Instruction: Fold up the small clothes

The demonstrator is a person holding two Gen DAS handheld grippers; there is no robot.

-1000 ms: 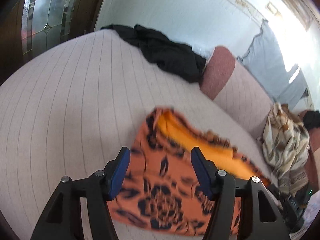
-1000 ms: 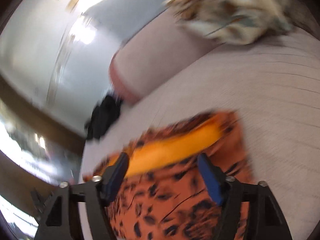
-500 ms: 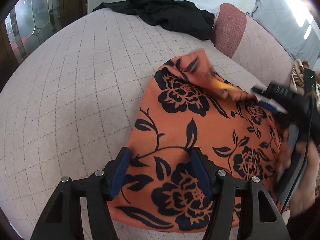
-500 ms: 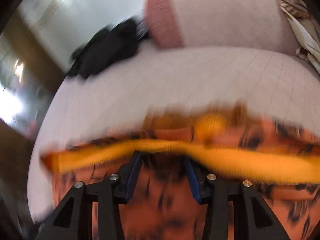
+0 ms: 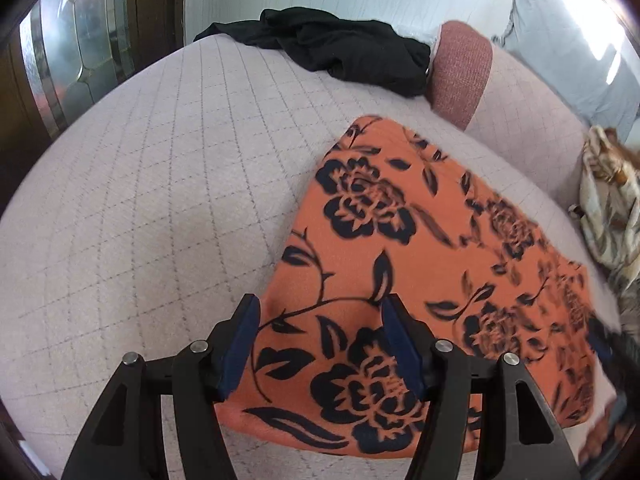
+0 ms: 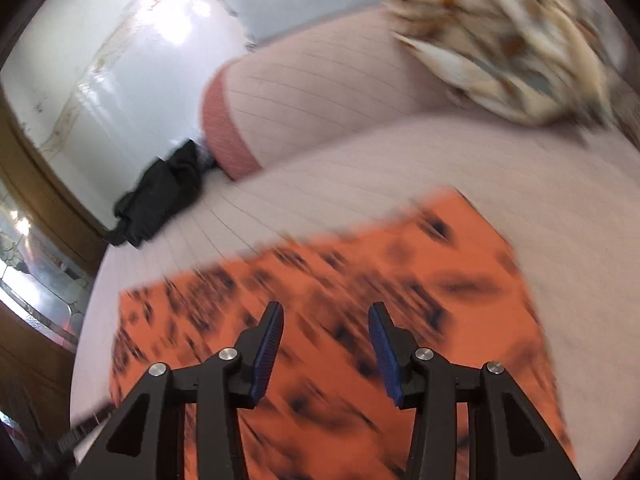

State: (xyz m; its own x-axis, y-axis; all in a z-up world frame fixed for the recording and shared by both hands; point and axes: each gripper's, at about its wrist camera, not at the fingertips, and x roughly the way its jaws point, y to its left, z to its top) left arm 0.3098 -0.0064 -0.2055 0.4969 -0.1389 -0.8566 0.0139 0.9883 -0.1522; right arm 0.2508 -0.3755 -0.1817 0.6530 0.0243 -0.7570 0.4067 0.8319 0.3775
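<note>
An orange cloth with black flowers (image 5: 400,240) lies flat, folded, on the quilted pale pink couch seat (image 5: 160,200). My left gripper (image 5: 322,332) hovers open over the cloth's near left corner, its blue pads (image 5: 244,344) apart with only the flat cloth beneath. In the right wrist view the same cloth (image 6: 360,264) is blurred by motion. My right gripper (image 6: 325,320) stands open above its near part, with nothing between the fingers.
A black garment (image 5: 352,52) is heaped at the seat's far end beside a reddish bolster (image 5: 460,68). A cream and brown patterned garment (image 5: 608,200) lies at the right against the backrest. A glass door (image 5: 72,60) stands at the left.
The cloth's far flap, plain orange inside up, was carried over by the right gripper and let go; the cloth now lies flat, pattern up. The right gripper drew back; the left sank slightly.
</note>
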